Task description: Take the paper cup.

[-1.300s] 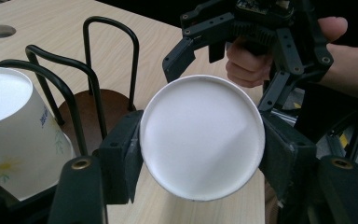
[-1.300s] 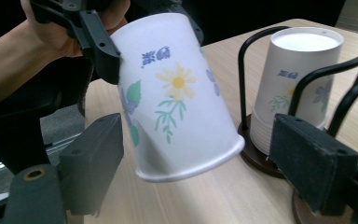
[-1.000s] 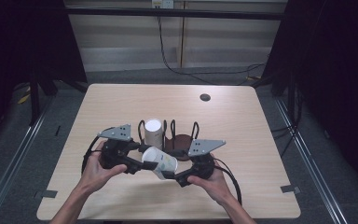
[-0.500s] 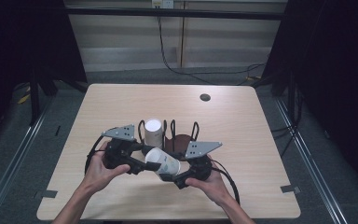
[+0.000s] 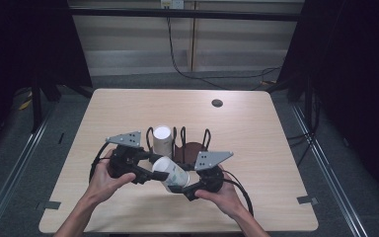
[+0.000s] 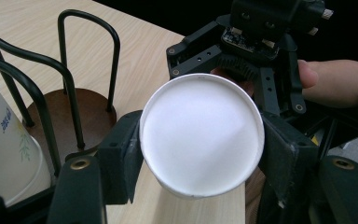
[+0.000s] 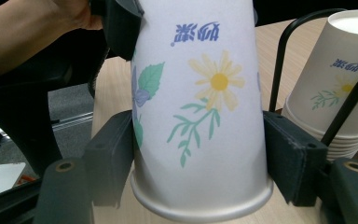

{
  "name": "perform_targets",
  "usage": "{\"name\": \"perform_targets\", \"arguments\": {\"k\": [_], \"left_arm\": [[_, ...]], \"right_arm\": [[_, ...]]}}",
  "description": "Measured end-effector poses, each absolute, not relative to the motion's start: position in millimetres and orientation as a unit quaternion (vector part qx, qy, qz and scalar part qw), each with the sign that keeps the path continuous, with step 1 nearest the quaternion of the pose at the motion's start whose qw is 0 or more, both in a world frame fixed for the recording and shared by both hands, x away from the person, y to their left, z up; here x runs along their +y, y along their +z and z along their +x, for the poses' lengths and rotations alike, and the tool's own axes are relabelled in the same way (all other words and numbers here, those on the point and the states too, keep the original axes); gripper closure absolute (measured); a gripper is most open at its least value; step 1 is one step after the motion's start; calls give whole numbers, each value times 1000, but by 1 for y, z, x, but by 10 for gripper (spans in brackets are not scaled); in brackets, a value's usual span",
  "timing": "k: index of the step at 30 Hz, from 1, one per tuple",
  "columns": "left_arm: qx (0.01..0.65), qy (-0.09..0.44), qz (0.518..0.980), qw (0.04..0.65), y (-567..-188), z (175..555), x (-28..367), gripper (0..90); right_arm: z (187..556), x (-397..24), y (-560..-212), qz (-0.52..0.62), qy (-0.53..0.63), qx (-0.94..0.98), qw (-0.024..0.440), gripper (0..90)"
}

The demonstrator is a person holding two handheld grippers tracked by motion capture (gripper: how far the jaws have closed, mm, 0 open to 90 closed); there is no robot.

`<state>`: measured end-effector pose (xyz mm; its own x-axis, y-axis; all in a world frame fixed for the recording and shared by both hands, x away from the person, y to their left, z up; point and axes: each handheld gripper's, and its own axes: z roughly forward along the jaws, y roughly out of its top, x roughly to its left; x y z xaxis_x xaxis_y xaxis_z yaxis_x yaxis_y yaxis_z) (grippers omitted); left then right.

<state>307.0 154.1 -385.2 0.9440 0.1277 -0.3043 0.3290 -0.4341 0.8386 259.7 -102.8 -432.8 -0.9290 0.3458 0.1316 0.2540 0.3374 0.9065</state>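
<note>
Mid-handover just in front of the wire rack (image 5: pixel 180 140): both left tongs (image 5: pixel 148 167) and right tongs (image 5: pixel 190 185) clamped on paper cup (image 5: pixel 170 171). Next, probably: release one side.

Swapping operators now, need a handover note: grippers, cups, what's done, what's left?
Left gripper: fingers shut on the base end of the paper cup.
Right gripper: fingers shut on the same cup near its rim.
The cup lies tilted between both grippers, above the table, in front of the wire rack.
Done: a stack of cups, upside down, sits in the rack's left slot.
Left, probably: place the held cup; the right slot with the brown base looks empty.
</note>
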Motion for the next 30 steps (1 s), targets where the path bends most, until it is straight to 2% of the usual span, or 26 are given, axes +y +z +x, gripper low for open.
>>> {"name": "perform_targets", "arguments": {"k": [6, 16, 21, 30], "left_arm": [[138, -98, 837, 520, -386, 307, 154, 350], [143, -86, 839, 518, -387, 307, 154, 212], [140, -81, 843, 513, -388, 306, 154, 177], [143, -60, 843, 516, -387, 306, 160, 161]], "right_arm": [[260, -105, -432, 185, 545, 817, 37, 312], [262, -110, -429, 192, 544, 816, 40, 313], [262, -111, -429, 199, 533, 821, 41, 313], [263, -114, -426, 201, 525, 826, 41, 313]]}}
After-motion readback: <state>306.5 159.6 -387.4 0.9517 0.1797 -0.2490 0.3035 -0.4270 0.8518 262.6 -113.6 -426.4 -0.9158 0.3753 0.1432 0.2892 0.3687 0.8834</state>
